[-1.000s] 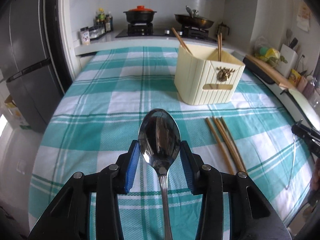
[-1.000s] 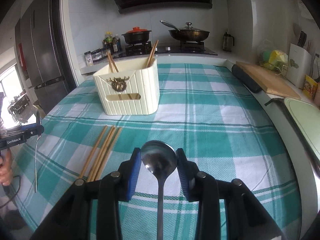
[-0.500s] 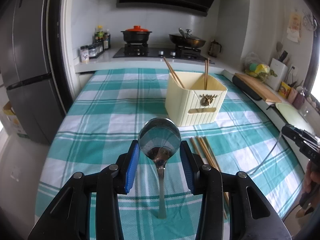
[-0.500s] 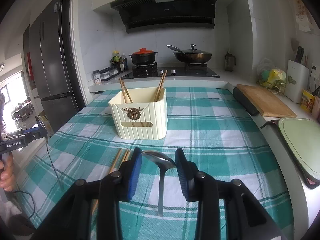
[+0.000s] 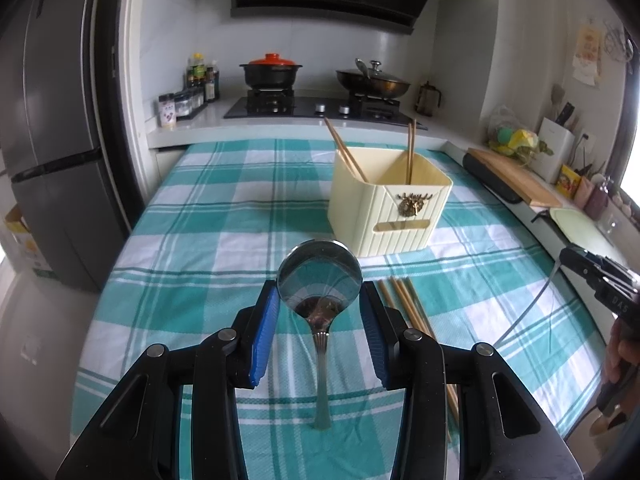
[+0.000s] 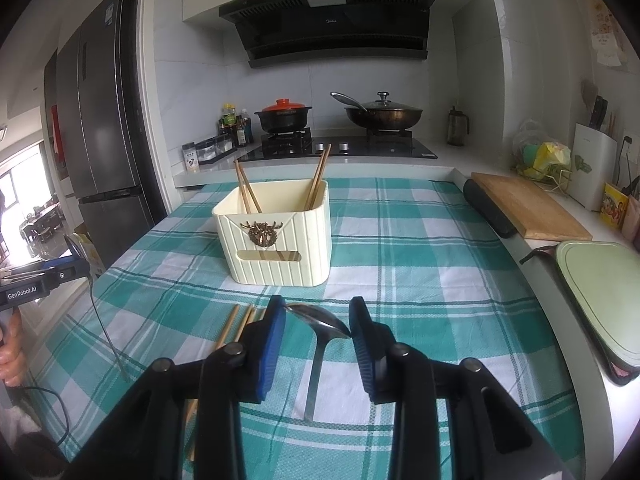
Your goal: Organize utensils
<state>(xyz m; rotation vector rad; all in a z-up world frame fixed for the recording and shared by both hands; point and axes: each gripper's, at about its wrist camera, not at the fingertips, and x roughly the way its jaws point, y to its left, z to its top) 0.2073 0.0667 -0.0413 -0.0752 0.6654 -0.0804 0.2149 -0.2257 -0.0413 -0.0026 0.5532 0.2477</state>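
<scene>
My left gripper is shut on a steel spoon, bowl up between the blue pads, handle hanging down above the cloth. My right gripper is shut on a second steel spoon, its bowl tilted between the pads, handle hanging down. A cream utensil holder with a few chopsticks in it stands on the checked tablecloth ahead of both grippers; it also shows in the right wrist view. Several loose wooden chopsticks lie on the cloth in front of the holder, also seen in the right wrist view.
The teal checked tablecloth covers the table. A stove with a red-lidded pot and a wok stands behind. A wooden cutting board and a green board lie at the right. A fridge stands left.
Both grippers have risen from the cloth with their spoons. The spoons now hang in the air, and the holder looks farther below.
</scene>
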